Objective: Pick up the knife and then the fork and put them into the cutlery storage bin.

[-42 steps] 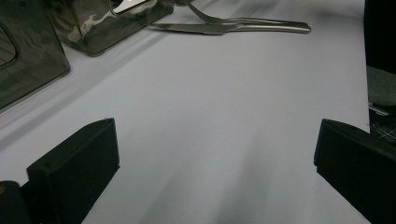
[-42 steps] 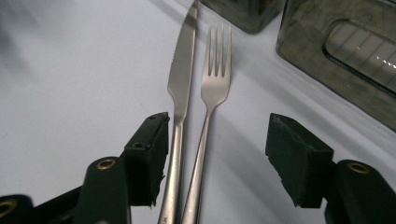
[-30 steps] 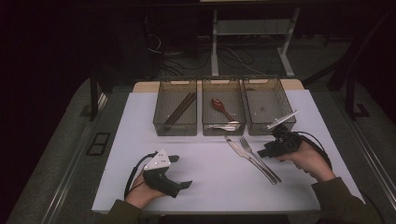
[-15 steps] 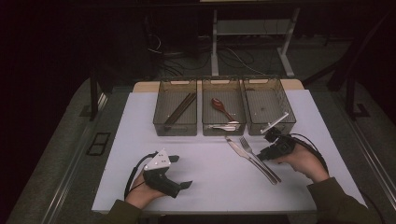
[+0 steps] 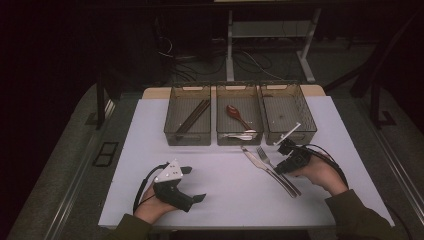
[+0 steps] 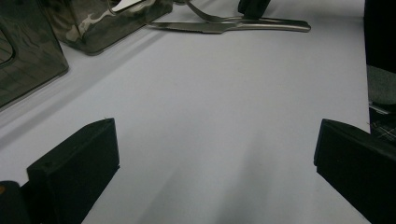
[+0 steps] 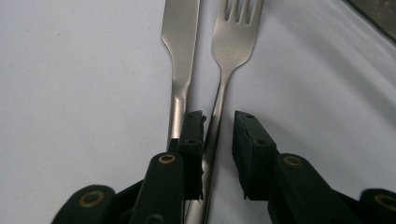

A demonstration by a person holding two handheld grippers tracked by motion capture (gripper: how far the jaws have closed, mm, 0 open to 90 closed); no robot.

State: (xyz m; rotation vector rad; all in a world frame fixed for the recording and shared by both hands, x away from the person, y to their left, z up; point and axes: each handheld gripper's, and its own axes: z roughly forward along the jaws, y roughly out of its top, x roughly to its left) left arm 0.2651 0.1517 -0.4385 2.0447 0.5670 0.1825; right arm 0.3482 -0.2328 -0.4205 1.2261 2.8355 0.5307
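Right gripper (image 7: 218, 140) jaws just been closing around the fork (image 7: 236, 42) handle, centre frame, a gap left on one side. Knife (image 7: 180, 51) alongside. Left gripper (image 5: 192, 184) wide open, empty, lower left.

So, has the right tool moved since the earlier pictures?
Yes. The right tool has come down and slightly left, away from the right bin, onto the fork; its jaws have just been closing around the handle.
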